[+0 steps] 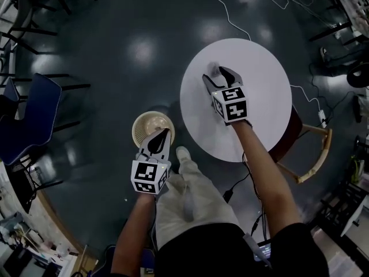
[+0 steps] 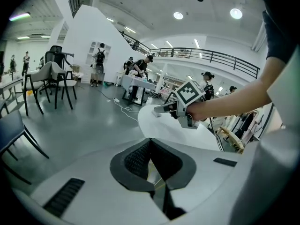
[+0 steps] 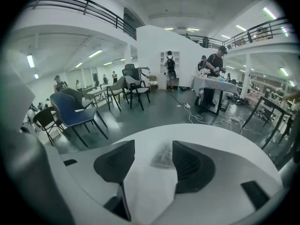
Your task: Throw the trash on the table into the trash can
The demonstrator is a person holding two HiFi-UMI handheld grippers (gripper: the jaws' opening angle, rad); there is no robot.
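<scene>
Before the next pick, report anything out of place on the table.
Nothing is spilled or damaged. One crumpled wrapper lies on the table, between the open jaws of the right gripper. The trash can stands upright beside the table.

**Item count: table area and surrounding floor**
Round white table (image 1: 262, 105): one. Crumpled clear trash (image 3: 164, 156) on the table: one piece. Tan woven trash can (image 1: 143, 127) on the floor left of the table: one. Handheld grippers: two, the left gripper (image 1: 164, 135) and the right gripper (image 1: 219, 74). Wooden-armed chair (image 1: 316, 154) at the table's right: one. Blue chair (image 1: 31, 117) at far left: one. White floor cables: at least two; exact count cannot be determined.
</scene>
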